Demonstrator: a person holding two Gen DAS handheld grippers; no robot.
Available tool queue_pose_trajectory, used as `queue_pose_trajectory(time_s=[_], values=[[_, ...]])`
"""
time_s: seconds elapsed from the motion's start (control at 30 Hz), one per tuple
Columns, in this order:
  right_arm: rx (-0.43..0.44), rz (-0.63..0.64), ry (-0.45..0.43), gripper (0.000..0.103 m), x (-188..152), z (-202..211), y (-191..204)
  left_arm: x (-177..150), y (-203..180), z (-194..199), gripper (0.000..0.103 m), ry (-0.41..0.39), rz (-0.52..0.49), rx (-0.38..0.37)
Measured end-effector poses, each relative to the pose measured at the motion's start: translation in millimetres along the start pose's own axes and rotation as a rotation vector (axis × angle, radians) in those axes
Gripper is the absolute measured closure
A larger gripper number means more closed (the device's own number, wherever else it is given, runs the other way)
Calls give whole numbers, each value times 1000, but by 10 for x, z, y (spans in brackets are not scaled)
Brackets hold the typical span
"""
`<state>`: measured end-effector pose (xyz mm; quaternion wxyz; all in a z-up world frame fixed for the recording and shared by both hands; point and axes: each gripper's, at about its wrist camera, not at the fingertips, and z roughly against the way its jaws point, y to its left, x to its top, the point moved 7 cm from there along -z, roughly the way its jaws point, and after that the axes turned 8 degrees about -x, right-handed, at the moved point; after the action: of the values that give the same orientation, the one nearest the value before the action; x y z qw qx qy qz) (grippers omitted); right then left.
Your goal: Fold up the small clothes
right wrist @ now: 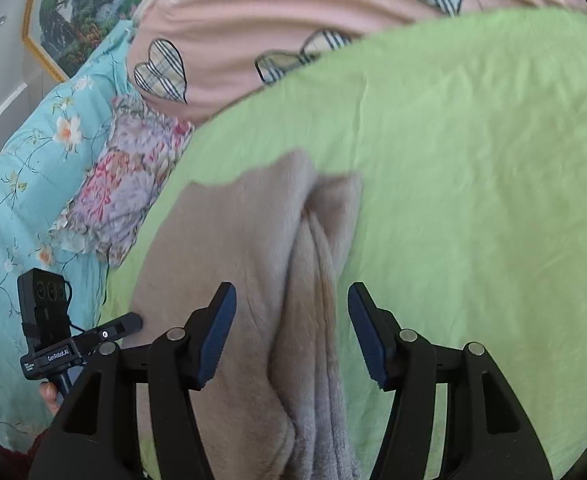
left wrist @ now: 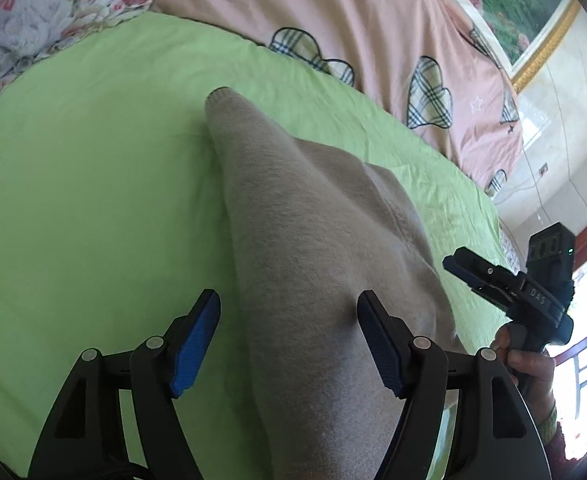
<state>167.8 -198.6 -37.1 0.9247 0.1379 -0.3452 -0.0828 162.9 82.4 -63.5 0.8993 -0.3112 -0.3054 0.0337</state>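
Note:
A beige knit garment (left wrist: 293, 220) lies on the green sheet (left wrist: 93, 180), one sleeve stretched out toward the far side. My left gripper (left wrist: 288, 300) is open just above the garment's near part, and neither blue pad touches the cloth. In the right wrist view the same garment (right wrist: 233, 240) shows a bunched fold running toward the camera. My right gripper (right wrist: 291, 292) is open astride that fold without pressing on it. Each gripper also shows at the other view's edge: the right gripper (left wrist: 459, 264) held by a hand (left wrist: 533, 364), and the left gripper (right wrist: 131, 322).
A pink quilt with plaid hearts (left wrist: 353, 20) borders the sheet at the back. A floral pillow (right wrist: 133, 180) and turquoise flowered bedding (right wrist: 33, 160) lie at the left of the right wrist view. A framed picture (right wrist: 81, 8) hangs on the wall.

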Motion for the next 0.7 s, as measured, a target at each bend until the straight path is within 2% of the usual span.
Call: queue_pose_trajectory(time_s=[0.2, 0.33, 0.4, 0.47, 0.5, 0.6, 0.7], values=[[-31, -7, 93, 79, 113, -469, 225, -121, -39, -58, 32, 22, -20, 29], [-14, 13, 56, 94, 185, -450, 331, -157, -99, -106, 32, 43, -34, 37], [17, 34, 15, 95, 259, -247, 430, -126, -132, -103, 33, 55, -40, 34], [46, 43, -49, 95, 358, 30, 475, -30, -151, -83, 28, 44, -45, 20], [49, 43, -63, 95, 388, 127, 452, 34, -140, -91, 22, 40, -39, 14], [20, 29, -19, 95, 348, 42, 284, 238, -39, -199, 20, 41, -3, 34], [13, -30, 56, 95, 180, -254, 45, 424, 96, -374, 20, 68, 49, 28]])
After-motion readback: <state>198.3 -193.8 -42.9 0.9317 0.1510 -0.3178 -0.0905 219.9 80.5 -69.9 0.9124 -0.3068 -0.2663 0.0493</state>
